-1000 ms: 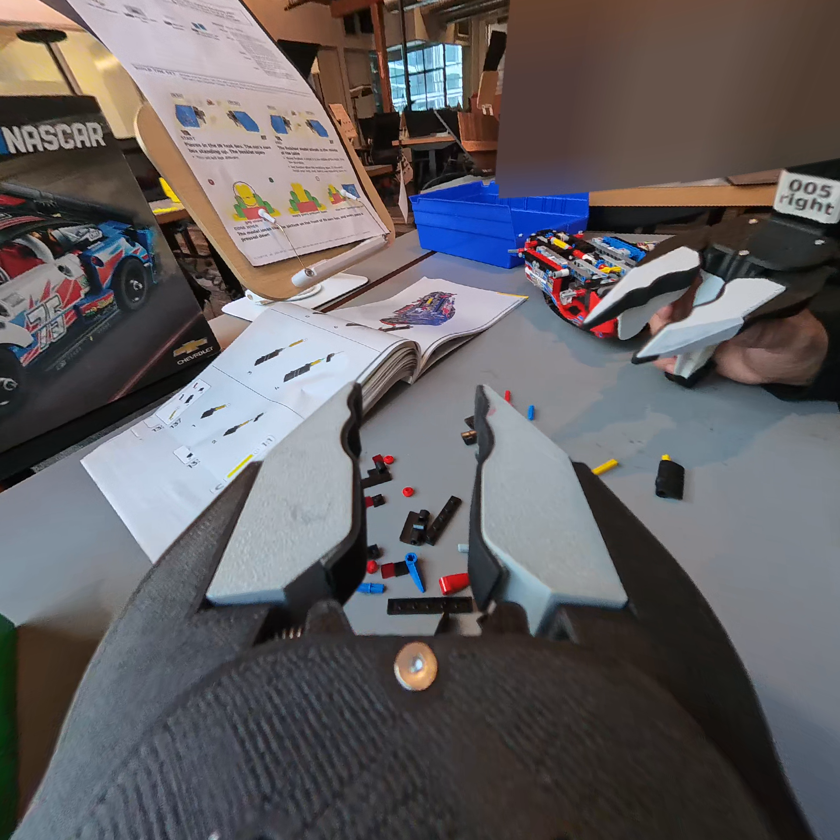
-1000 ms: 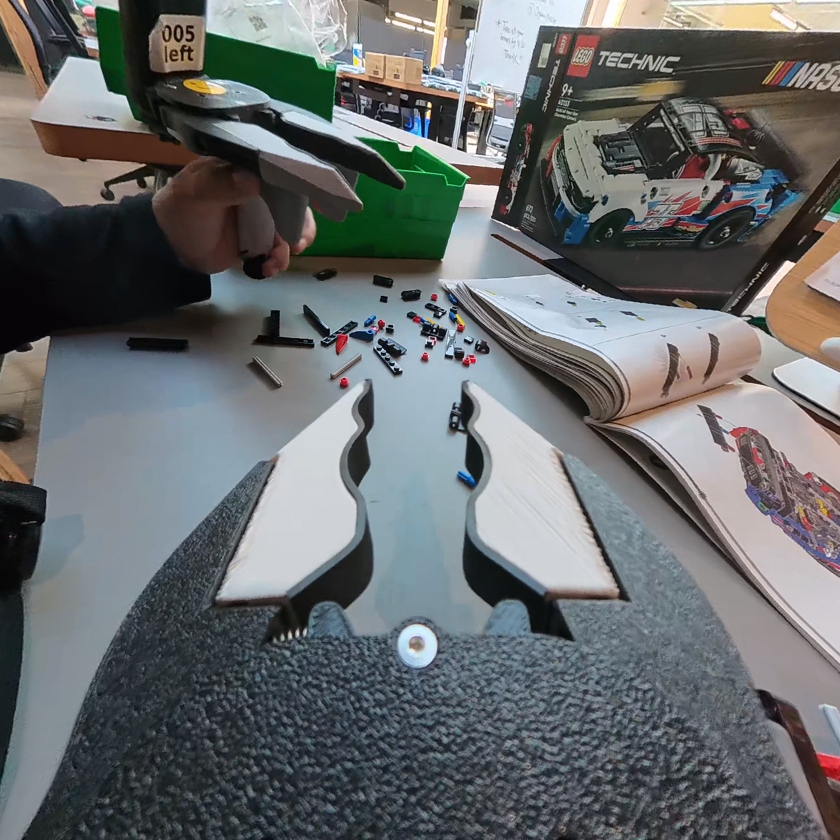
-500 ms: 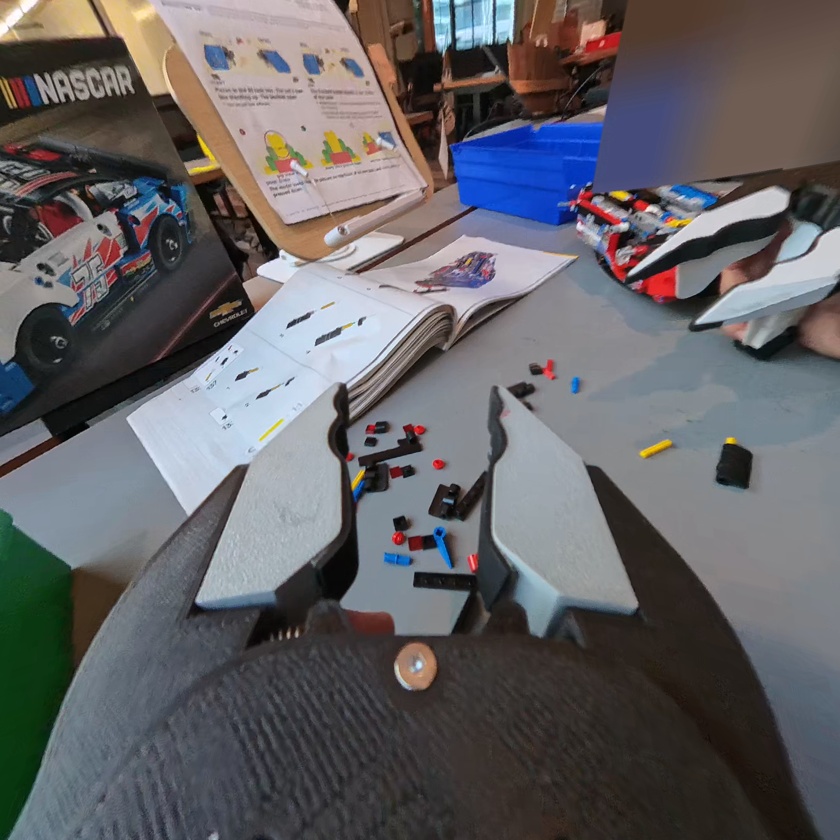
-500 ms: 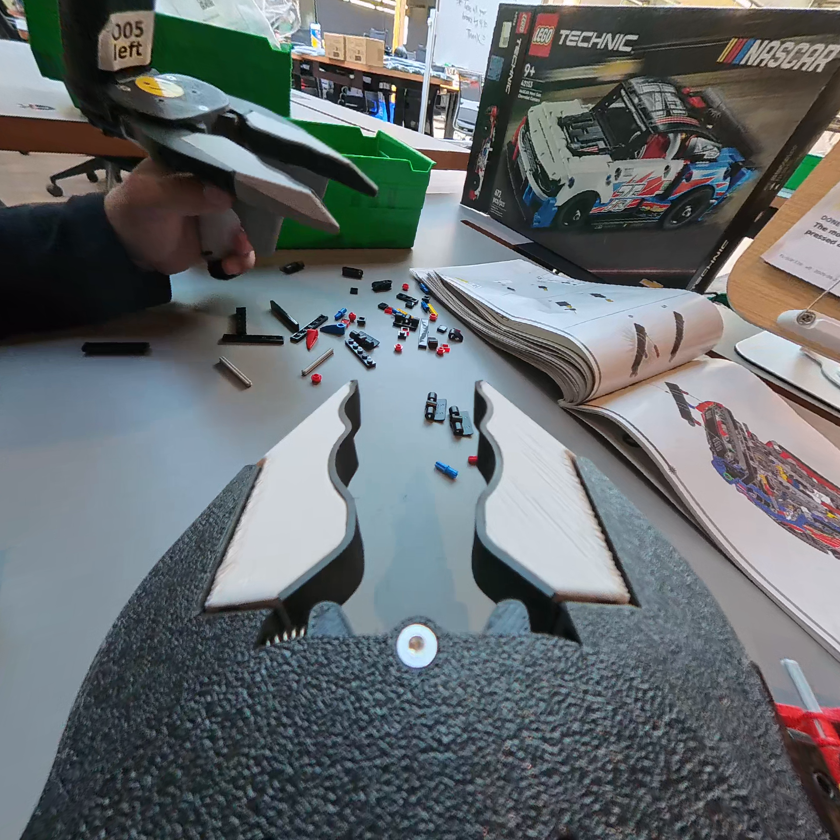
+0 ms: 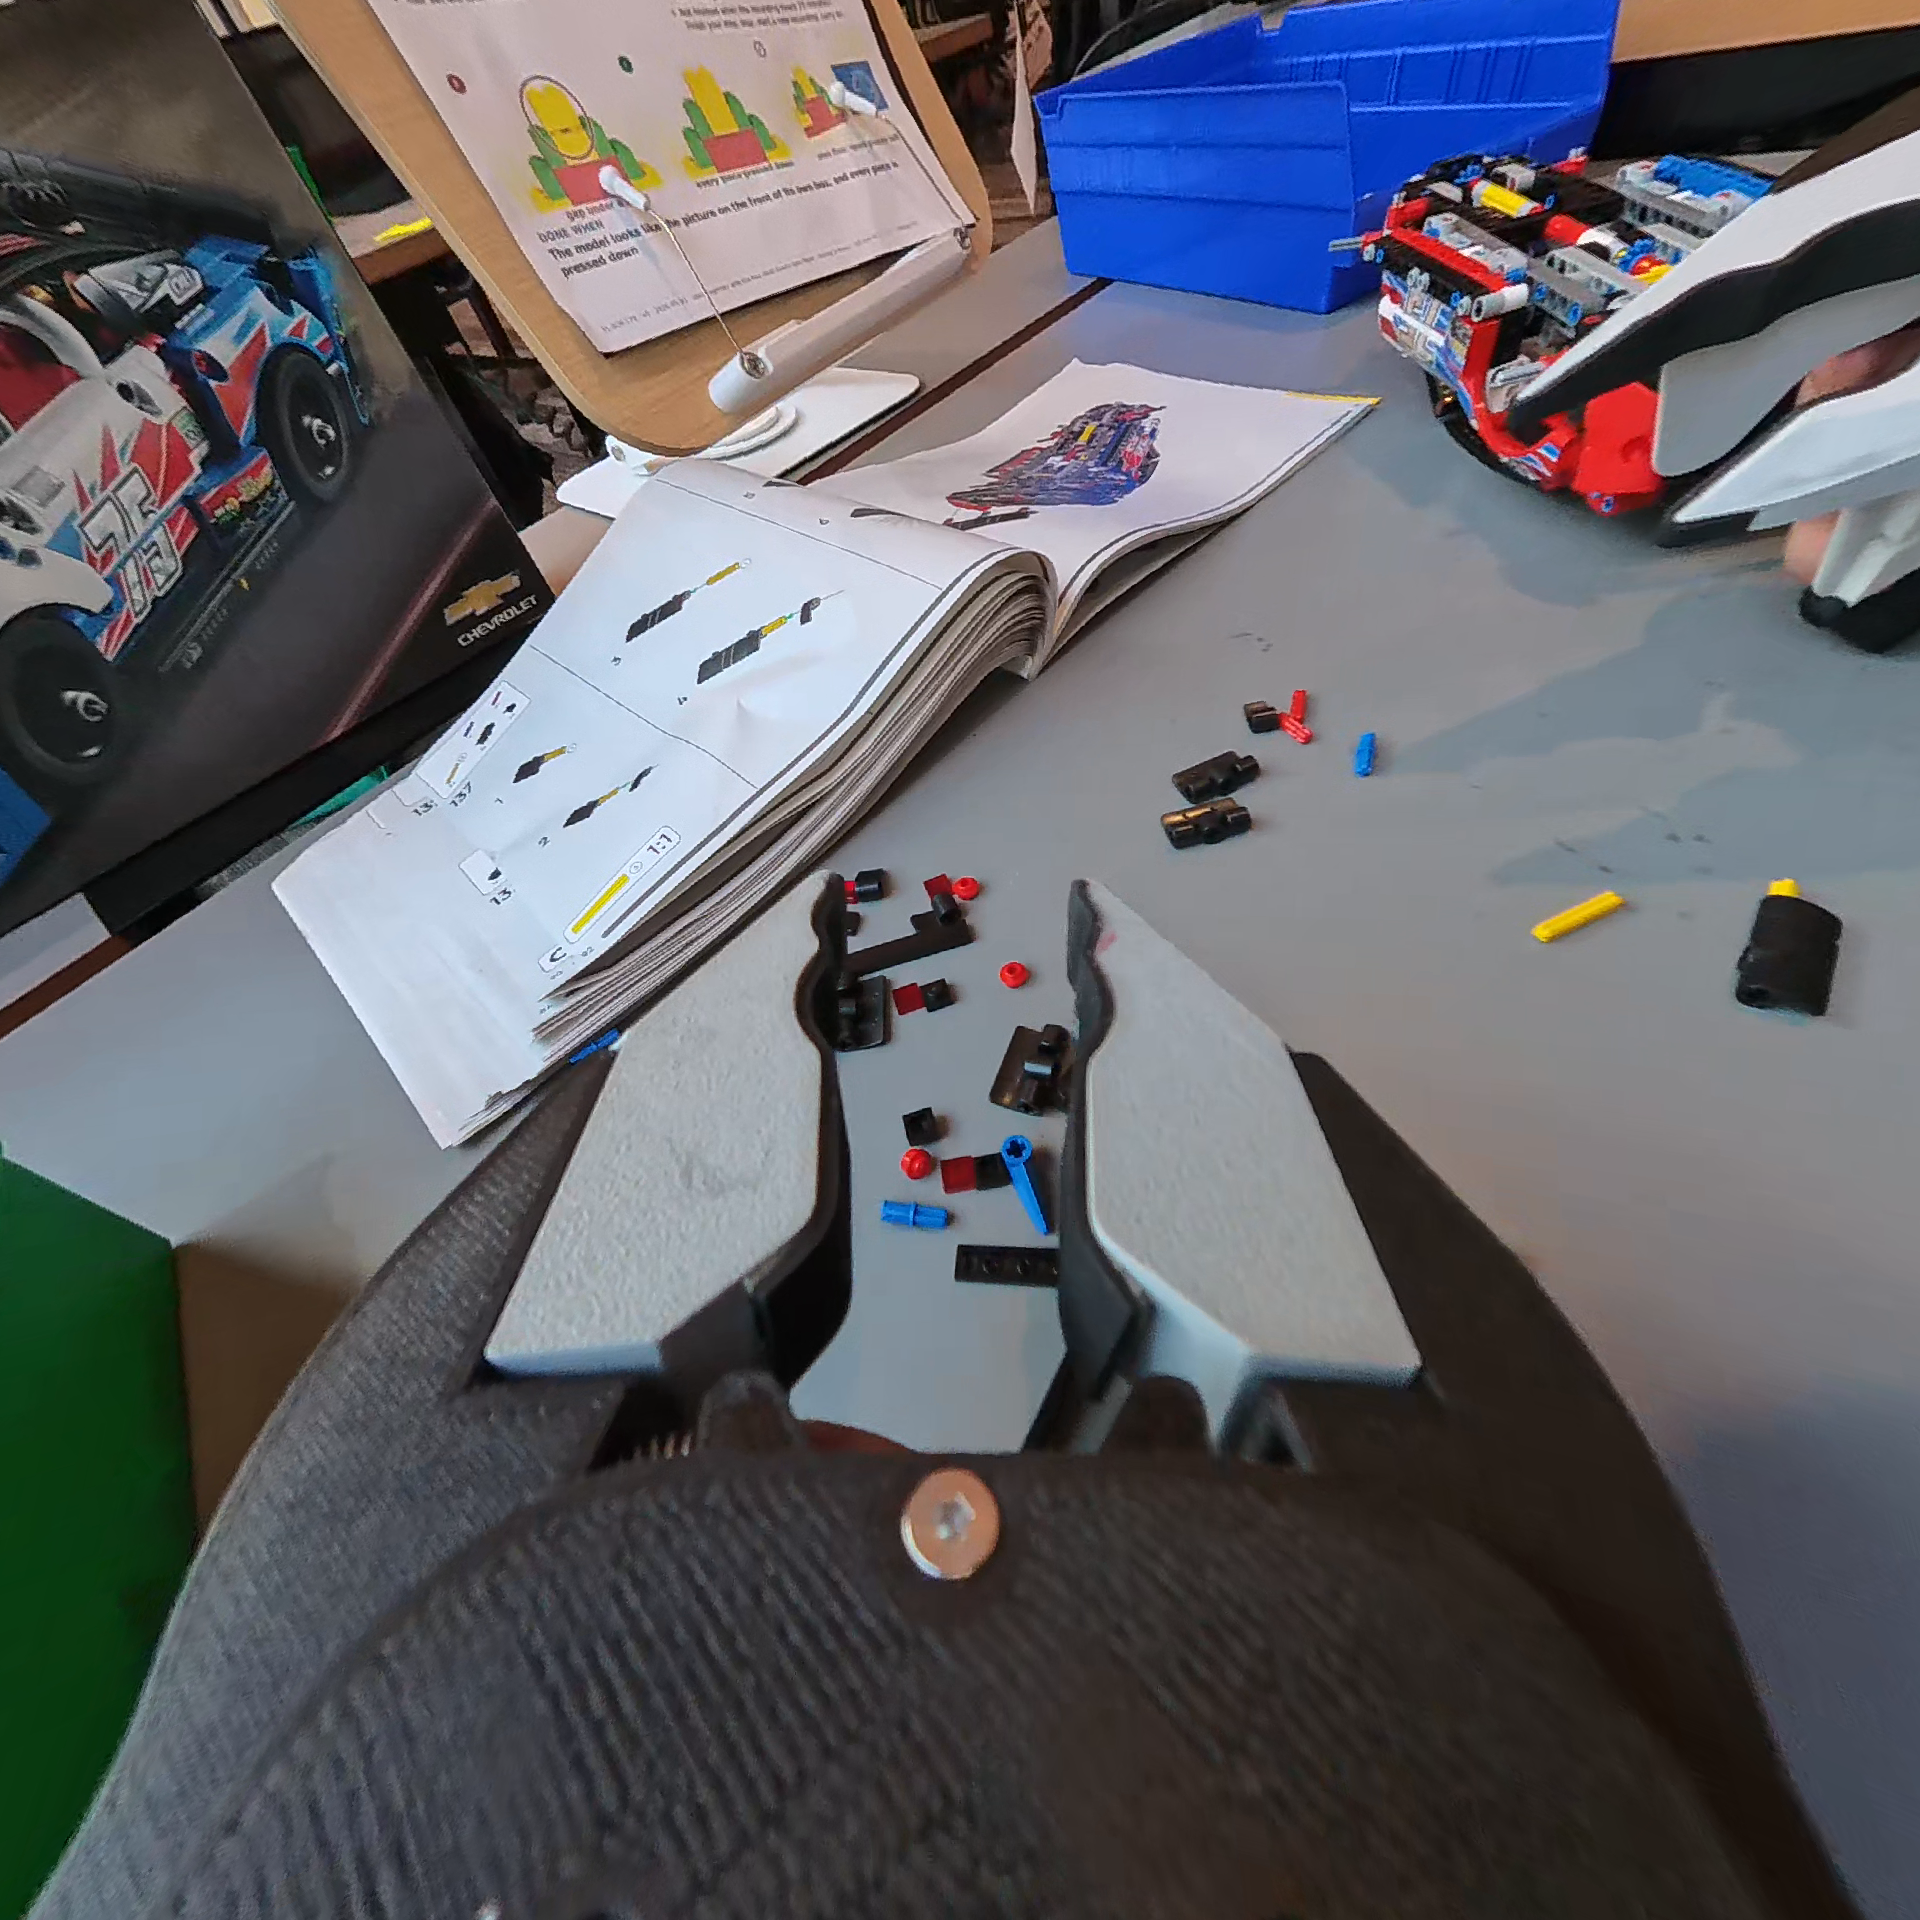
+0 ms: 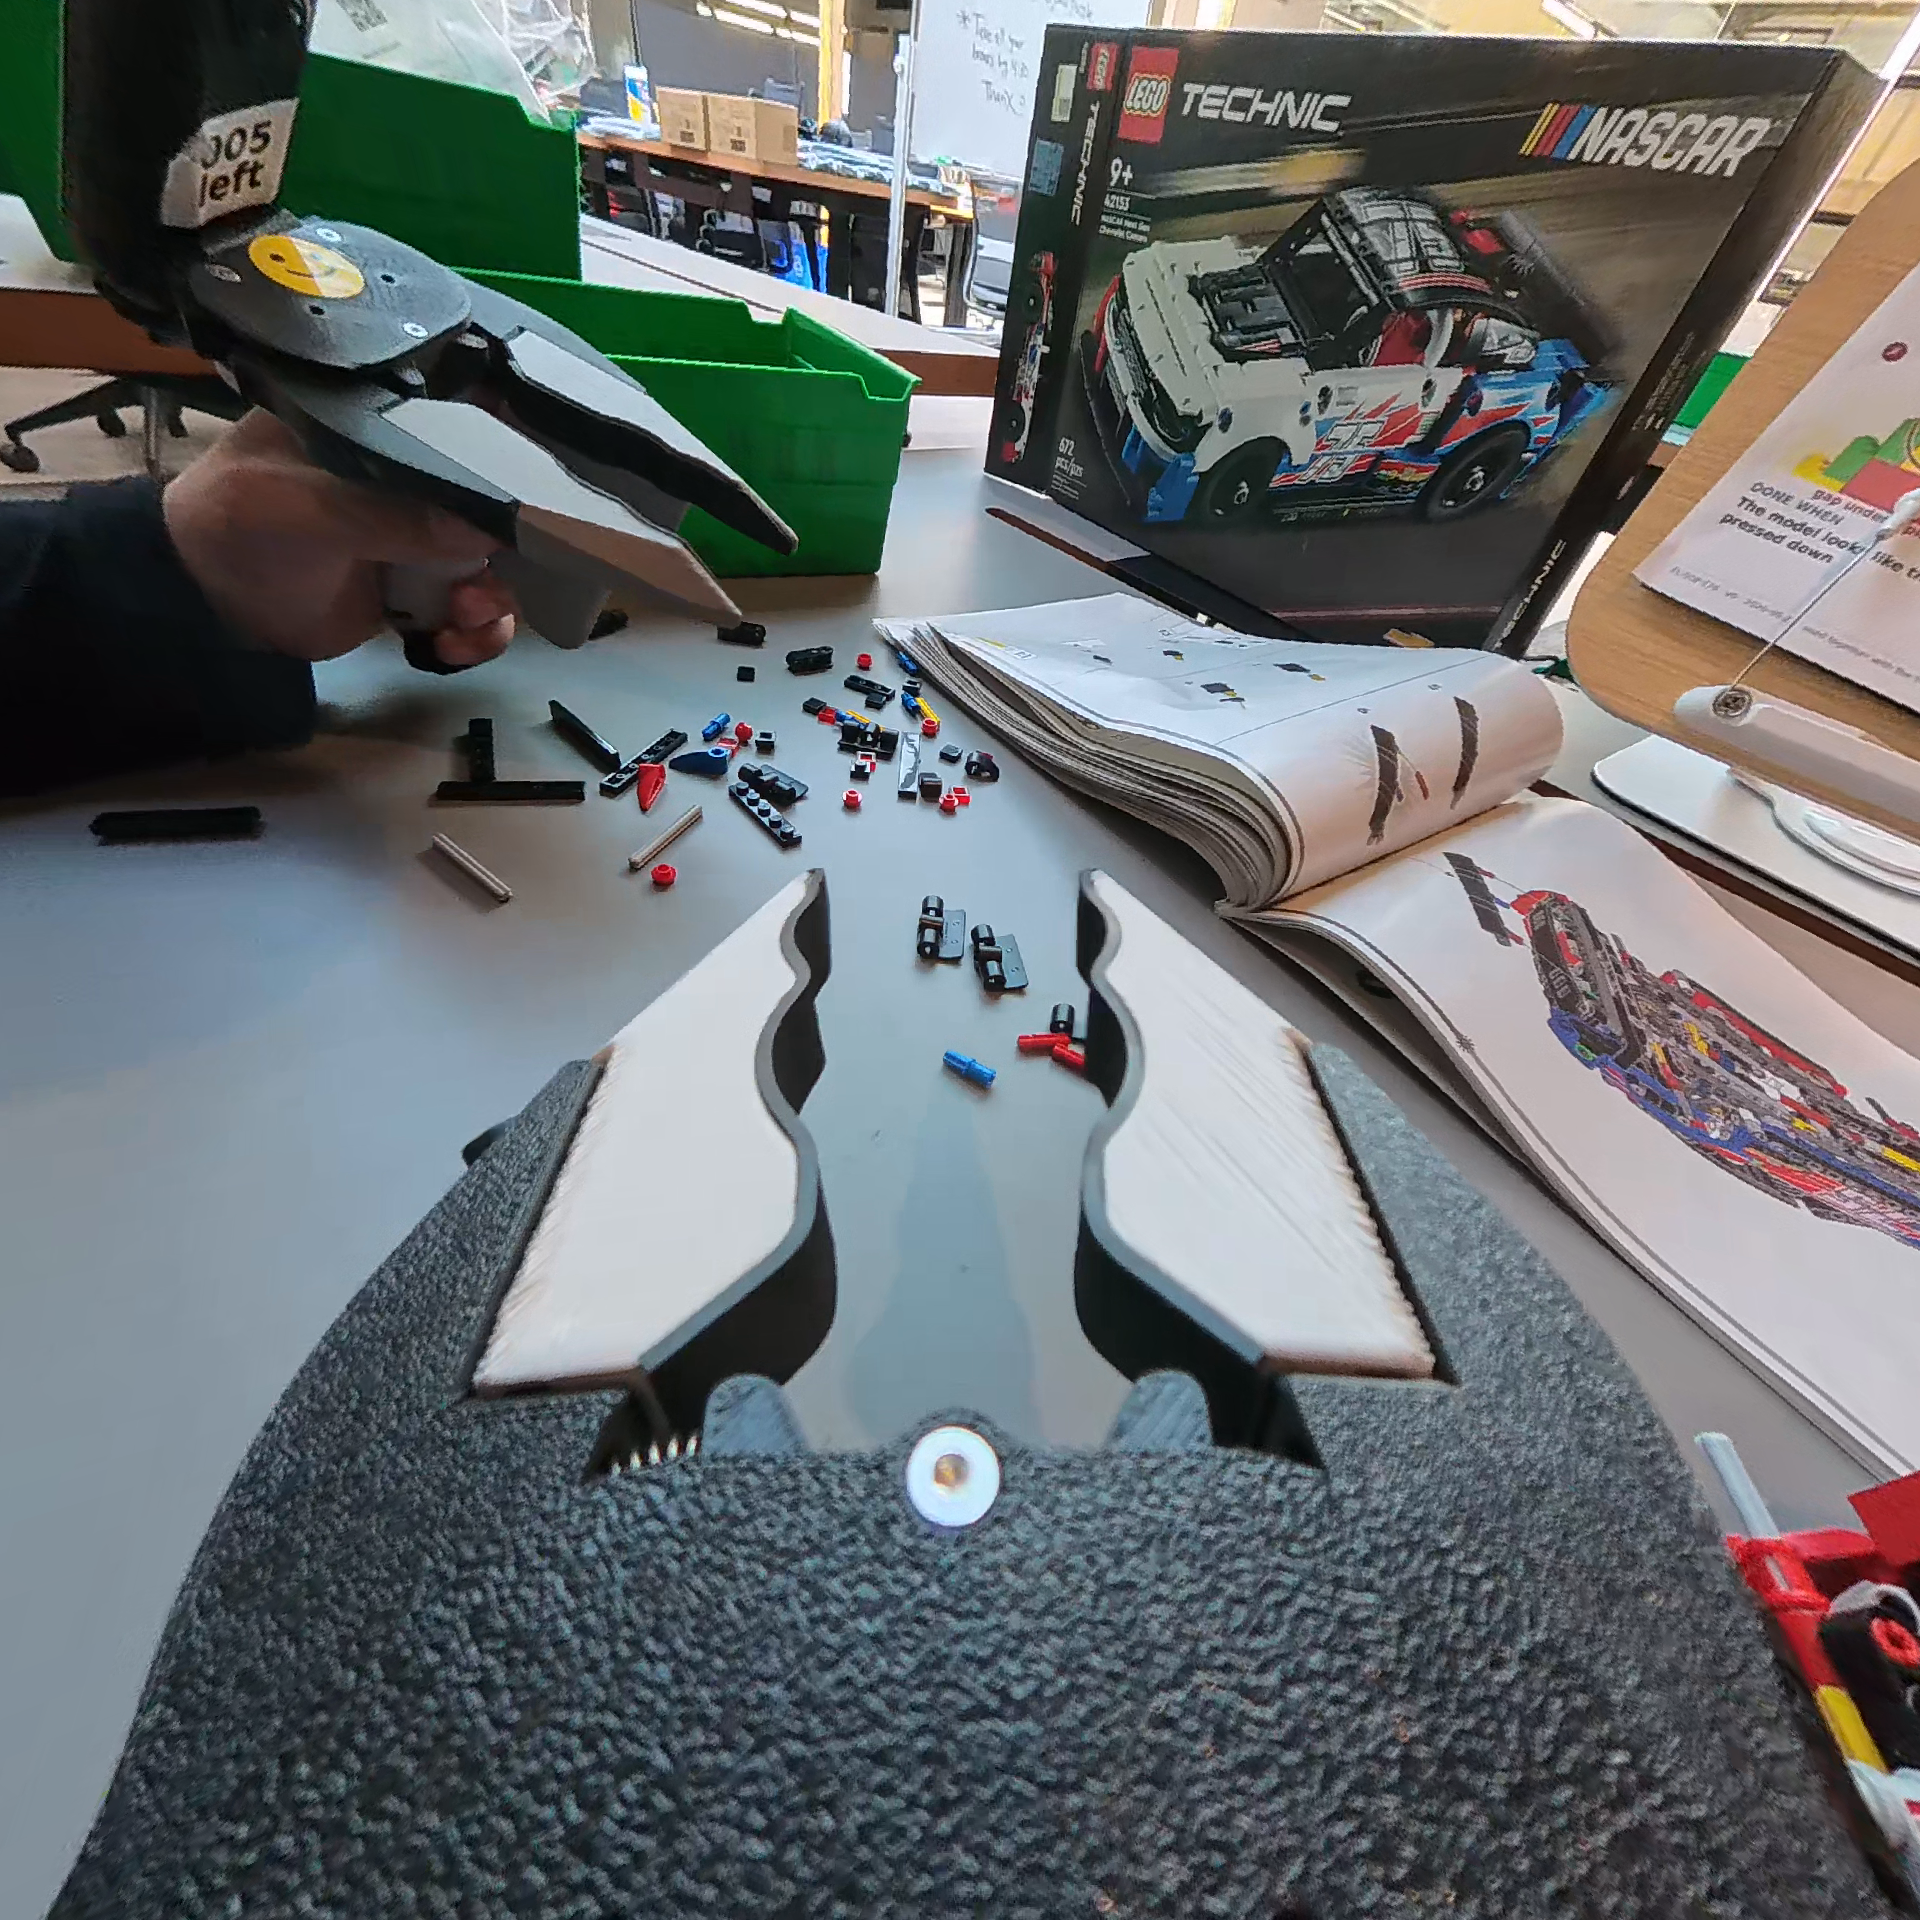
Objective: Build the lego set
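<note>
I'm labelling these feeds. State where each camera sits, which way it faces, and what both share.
Left wrist view: sits on the left gripper, looks along its open fingers across the table at loose pieces, the manual and the right gripper.
Right wrist view: sits on the right gripper, faces the opposite way over the pieces; the left gripper, hand and sleeve show.
Shared: pieces, manual, box, both grippers.

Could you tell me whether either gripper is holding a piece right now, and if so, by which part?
Nothing is held. The left gripper and the right gripper are both open and empty above the loose pieces on the table.
</note>
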Motion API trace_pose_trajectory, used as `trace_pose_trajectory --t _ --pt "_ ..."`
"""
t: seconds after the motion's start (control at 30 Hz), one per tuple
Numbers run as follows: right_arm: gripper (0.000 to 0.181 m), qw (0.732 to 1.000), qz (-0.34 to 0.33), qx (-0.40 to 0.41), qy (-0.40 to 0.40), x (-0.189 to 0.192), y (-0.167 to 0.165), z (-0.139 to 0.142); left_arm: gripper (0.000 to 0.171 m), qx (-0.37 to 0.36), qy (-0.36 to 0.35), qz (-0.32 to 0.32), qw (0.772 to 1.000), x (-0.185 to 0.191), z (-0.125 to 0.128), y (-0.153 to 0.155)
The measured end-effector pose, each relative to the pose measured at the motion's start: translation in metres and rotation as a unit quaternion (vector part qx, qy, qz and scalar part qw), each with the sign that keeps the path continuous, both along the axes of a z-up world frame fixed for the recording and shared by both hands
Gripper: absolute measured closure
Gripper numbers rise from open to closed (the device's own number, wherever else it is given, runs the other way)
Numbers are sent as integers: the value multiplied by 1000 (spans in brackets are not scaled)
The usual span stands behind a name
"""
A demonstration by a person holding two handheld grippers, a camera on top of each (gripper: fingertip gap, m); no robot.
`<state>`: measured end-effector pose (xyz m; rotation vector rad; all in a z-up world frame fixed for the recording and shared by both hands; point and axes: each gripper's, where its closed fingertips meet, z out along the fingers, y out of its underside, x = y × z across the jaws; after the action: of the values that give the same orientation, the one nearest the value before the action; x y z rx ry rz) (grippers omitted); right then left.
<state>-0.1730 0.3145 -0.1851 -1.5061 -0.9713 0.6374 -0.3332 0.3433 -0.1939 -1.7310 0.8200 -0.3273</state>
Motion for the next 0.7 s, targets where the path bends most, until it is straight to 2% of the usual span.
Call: trace_pose_trajectory --t 0.7 --pt "137 1000 12 -13 -1 -1 0 -2 137 -6 37 7 999 -1 -13 5"
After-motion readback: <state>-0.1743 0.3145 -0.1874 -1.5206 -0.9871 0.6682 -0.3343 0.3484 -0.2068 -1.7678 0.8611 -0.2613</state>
